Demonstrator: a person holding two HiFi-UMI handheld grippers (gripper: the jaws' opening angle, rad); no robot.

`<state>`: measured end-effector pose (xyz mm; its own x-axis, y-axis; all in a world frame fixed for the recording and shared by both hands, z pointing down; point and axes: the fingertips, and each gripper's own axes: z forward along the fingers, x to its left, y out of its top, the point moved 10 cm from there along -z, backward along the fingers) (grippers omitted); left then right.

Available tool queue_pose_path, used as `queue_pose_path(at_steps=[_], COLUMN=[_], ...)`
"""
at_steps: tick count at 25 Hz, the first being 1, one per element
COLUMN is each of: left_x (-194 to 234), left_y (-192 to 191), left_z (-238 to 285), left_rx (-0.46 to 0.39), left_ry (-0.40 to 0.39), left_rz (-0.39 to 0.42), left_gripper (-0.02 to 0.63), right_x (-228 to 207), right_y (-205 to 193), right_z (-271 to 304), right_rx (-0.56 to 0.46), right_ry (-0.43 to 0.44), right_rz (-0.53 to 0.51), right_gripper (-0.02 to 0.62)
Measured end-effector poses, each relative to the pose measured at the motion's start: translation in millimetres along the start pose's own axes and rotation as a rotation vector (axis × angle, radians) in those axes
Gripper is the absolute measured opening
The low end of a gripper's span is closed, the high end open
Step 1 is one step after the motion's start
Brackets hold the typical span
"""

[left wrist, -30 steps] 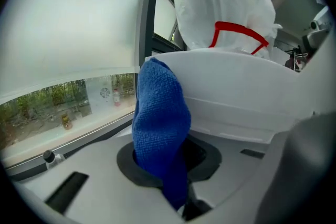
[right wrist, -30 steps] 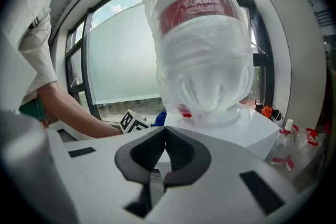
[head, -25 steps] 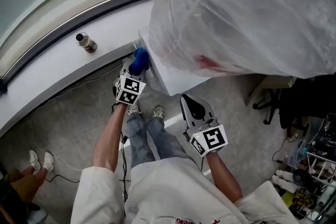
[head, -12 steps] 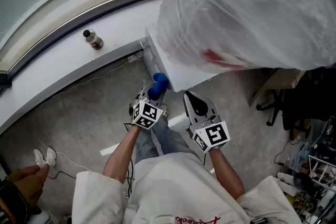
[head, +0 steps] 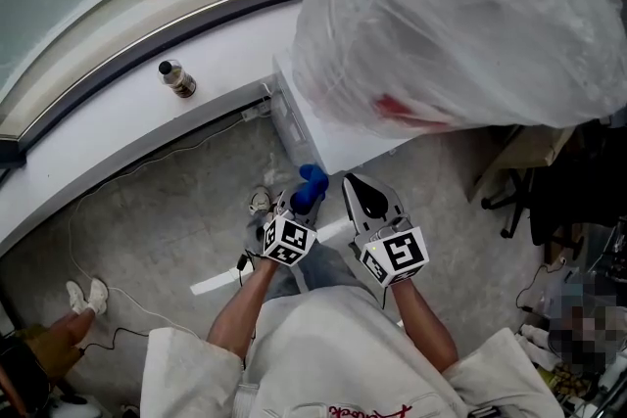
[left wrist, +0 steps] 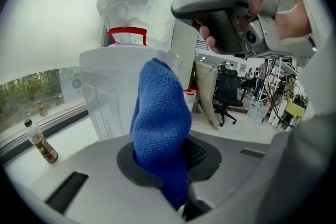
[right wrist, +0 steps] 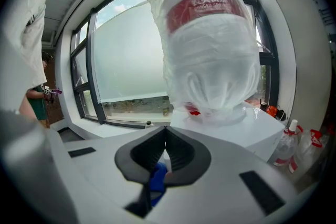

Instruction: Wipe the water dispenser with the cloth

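Note:
The white water dispenser (head: 338, 147) stands by the window ledge, its bottle wrapped in clear plastic (head: 460, 15). In the left gripper view the dispenser body (left wrist: 113, 97) rises behind the blue cloth (left wrist: 160, 128), and my left gripper (left wrist: 173, 165) is shut on that cloth. From the head view the left gripper (head: 299, 210) hangs below the dispenser's front, apart from it, with the cloth (head: 312, 183) sticking up. My right gripper (head: 364, 203) sits just right of it with its jaws together and nothing in them. The right gripper view shows the wrapped bottle (right wrist: 207, 44) ahead of the right gripper (right wrist: 164, 152).
A small brown bottle (head: 177, 78) stands on the white ledge (head: 118, 127) under the curved window. Cables trail over the grey floor (head: 147, 240). An office chair (head: 534, 181) and clutter stand to the right. Another person's shoes (head: 76, 297) show at lower left.
My left gripper has pulled the blue cloth back from the dispenser's left corner, down and to the right, ending beside the right gripper. The right gripper has hardly moved.

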<state>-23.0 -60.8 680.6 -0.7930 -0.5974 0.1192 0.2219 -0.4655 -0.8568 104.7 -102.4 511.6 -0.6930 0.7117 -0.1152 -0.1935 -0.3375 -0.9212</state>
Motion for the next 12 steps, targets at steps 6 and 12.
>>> queue_pose_path(at_steps=[6,12], left_x=[20.3,42.6], left_y=[-3.3,29.9], left_z=[-14.4,-30.8], left_rx=[-0.019,-0.083], left_ry=[0.077,0.168], left_rz=[-0.064,-0.076], left_gripper=[0.063,0.063], right_x=[-2.4,-6.5], right_y=[-0.9,10.5], right_z=[0.1,-3.1], right_rx=[-0.004,-0.058], right_ry=[-0.004,0.011], right_rz=[0.01,0.03], right_gripper=[0.014,0.015])
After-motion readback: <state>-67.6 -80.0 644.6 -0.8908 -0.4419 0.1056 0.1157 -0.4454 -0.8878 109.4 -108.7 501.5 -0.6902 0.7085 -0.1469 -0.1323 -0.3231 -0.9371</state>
